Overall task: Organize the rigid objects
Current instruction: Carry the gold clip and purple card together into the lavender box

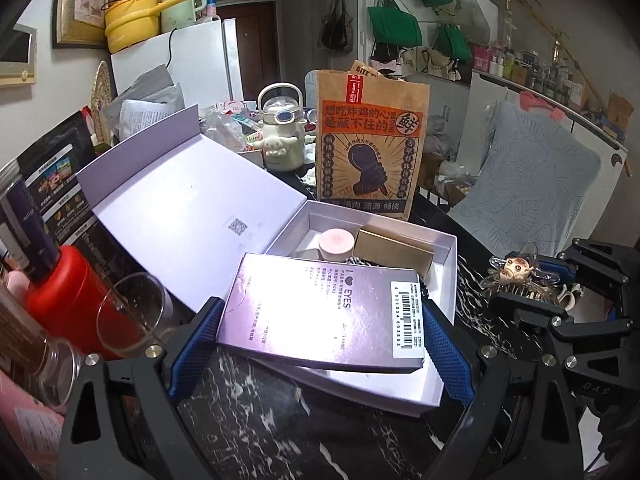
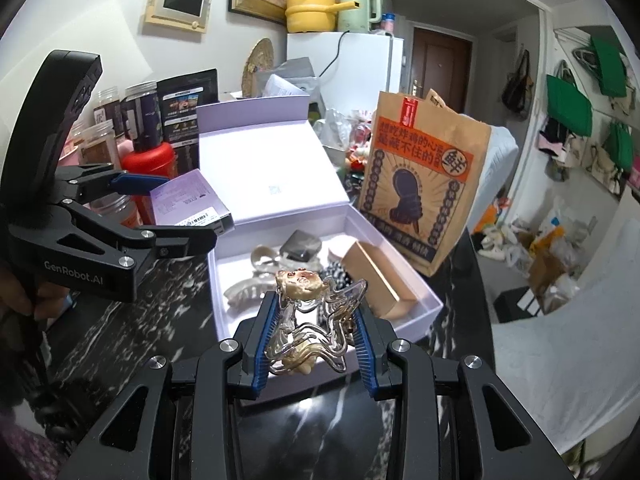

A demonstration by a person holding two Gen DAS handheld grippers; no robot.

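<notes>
Meanwhile, left tongs [image 1: 320,320] pinching lilac carton [image 1: 324,308], right tongs [image 2: 314,344] pinching clear hair claw [image 2: 316,320] (paper bag [image 2: 424,188] behind open box [image 2: 424,300]).

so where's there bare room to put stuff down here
Bare marble countertop lies in front of the open white box. Inside the box, the near-left floor is free. The far end is crowded: gold box, hair claws, compact.

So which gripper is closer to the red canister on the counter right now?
Left. The left gripper, holding the lilac eye-product box, is just beside the red canister; the right gripper, clamping the clear hair claw, sits across the open gift box.
</notes>
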